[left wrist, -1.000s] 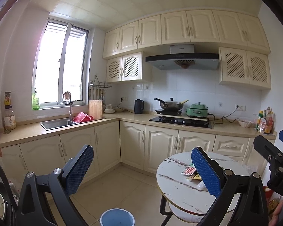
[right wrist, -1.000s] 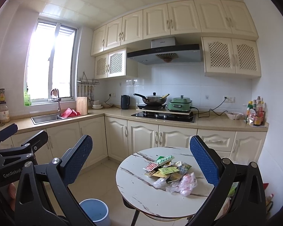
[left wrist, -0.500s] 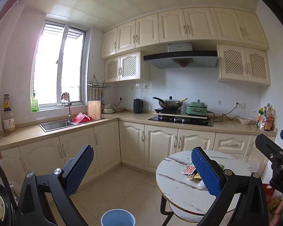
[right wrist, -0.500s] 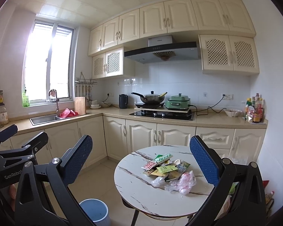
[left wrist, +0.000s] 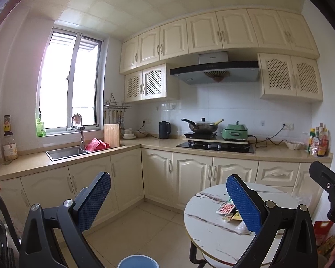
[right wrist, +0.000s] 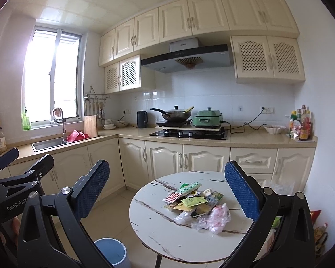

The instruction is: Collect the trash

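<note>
Both the left gripper [left wrist: 167, 198] and the right gripper [right wrist: 166, 184] hang in the air with their blue pads spread wide, holding nothing. The trash [right wrist: 195, 203], a heap of wrappers, packets and crumpled clear plastic, lies near the middle of the round table [right wrist: 158, 227], toward its far edge. A blue bin [right wrist: 111, 253] stands on the floor just beside the table's left edge.

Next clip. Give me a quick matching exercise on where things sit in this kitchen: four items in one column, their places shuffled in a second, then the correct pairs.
Items
1. pile of colourful wrappers and clear plastic bags
2. round blue waste bin
3. mint-green electric cooker
4. red dish rack

Places
A. beside the sink
B. on the floor
C. on the round marble-pattern table
D. next to the wok on the hob

Pairs: 1-C, 2-B, 3-D, 4-A
</note>
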The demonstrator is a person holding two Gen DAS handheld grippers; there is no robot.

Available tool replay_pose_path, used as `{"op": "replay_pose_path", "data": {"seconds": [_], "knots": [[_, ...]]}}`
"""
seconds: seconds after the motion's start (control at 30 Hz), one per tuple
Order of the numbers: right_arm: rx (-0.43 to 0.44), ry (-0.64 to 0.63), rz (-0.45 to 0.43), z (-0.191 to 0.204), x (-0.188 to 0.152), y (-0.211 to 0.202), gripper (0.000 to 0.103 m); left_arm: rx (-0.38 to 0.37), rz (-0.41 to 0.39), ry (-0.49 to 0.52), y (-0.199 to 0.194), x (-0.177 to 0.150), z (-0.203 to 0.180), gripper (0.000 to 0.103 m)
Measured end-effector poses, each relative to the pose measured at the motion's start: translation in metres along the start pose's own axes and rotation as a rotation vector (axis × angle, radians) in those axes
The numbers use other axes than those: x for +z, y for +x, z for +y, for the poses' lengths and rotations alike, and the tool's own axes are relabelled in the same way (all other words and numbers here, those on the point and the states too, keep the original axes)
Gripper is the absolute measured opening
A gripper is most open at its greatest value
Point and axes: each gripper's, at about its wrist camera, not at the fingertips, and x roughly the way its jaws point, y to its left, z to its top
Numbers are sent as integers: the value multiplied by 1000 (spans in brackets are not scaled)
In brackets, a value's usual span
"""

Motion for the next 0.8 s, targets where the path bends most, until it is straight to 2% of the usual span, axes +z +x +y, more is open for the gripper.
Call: {"op": "replay_pose_path", "data": {"seconds": [0.23, 0.47, 0.53, 0.67, 0.8], "knots": [[-18, 15, 13, -19, -6, 21, 103, -8, 17, 25, 41, -8, -15, 102], [-57, 55, 56, -54, -21, 50, 103, -42, 41, 42, 98, -20, -30, 102], [-75, 63, 77, -65, -29, 60, 103, -46, 74, 45, 120, -26, -32, 102], [-137, 78, 152, -96, -55, 81, 103, -82, 190, 35, 177, -44, -40, 102], [-194, 99, 276, -129, -93, 109, 103, -136, 320, 60, 231, -71, -56, 102]]}}
